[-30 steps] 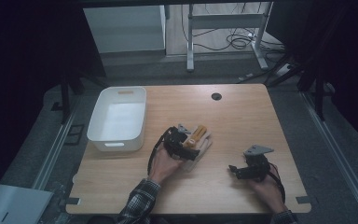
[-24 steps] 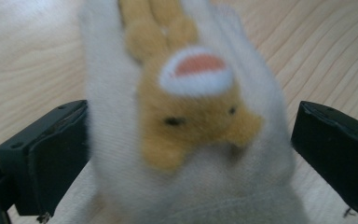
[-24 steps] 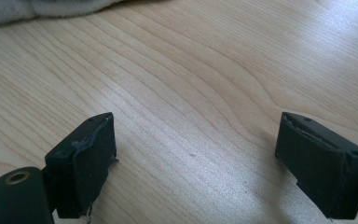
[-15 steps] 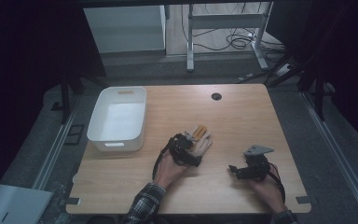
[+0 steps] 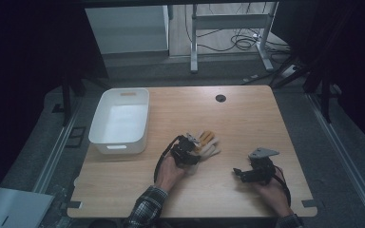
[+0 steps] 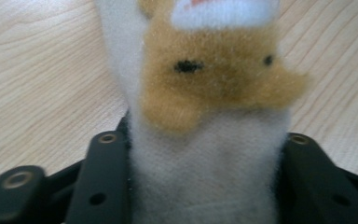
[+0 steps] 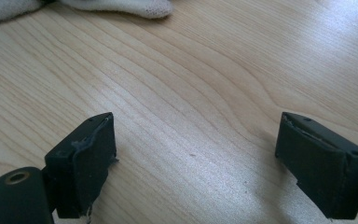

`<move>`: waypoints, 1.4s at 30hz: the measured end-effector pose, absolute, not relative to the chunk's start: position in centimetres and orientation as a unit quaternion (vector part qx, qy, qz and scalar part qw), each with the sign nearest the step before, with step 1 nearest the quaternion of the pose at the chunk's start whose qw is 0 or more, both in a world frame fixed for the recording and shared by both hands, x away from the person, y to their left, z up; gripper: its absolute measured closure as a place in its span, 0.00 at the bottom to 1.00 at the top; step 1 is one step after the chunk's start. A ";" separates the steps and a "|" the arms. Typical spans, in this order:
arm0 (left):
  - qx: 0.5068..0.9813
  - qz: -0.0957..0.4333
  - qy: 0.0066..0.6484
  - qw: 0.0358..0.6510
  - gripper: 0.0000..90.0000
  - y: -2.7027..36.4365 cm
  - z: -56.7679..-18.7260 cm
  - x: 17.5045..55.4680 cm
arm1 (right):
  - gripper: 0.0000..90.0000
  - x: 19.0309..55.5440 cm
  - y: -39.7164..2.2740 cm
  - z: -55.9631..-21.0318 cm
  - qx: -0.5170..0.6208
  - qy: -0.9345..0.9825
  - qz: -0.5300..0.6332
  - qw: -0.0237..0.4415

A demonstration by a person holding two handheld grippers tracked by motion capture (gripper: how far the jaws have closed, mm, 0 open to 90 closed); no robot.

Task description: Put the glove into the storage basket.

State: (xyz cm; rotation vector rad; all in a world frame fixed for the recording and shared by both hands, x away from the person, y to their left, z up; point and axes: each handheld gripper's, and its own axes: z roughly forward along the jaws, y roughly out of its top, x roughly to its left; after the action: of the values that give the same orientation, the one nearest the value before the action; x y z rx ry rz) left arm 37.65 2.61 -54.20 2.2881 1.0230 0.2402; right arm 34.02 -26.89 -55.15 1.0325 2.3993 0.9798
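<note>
Sock (image 6: 205, 154) gripped at its cuff end by the left gripper (image 5: 188, 153), just right of the white bin (image 5: 120, 121).
Its long axis was seen running away from the jaws, which had just been closing and were pressed on both sides; the right gripper (image 7: 200, 158), farther from the bin, was held wide open and empty.

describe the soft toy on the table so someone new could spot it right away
On the wooden table, look right of the white bin, near the middle. The soft toy lies there, its white body pinched in the left gripper. It is the only fuzzy thing: white, with a tan face and black eyes.
</note>
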 end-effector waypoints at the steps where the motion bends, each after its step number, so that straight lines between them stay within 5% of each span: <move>1: 0.863 0.087 0.390 0.310 0.65 2.7 -54.2 37.7 | 0.14 34.0 -26.9 -55.1 0.364 0.847 0.346 0.175; 42: 0.840 0.084 0.426 0.325 0.71 7.5 -48.5 38.7 | 0.14 34.0 -26.9 -55.1 0.363 0.847 0.346 0.175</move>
State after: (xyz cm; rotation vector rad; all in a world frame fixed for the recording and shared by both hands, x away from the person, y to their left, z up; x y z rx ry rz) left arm 38.74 7.51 -48.45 2.2025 1.1173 0.2201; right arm 34.05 -26.91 -55.15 1.0278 2.4006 0.9809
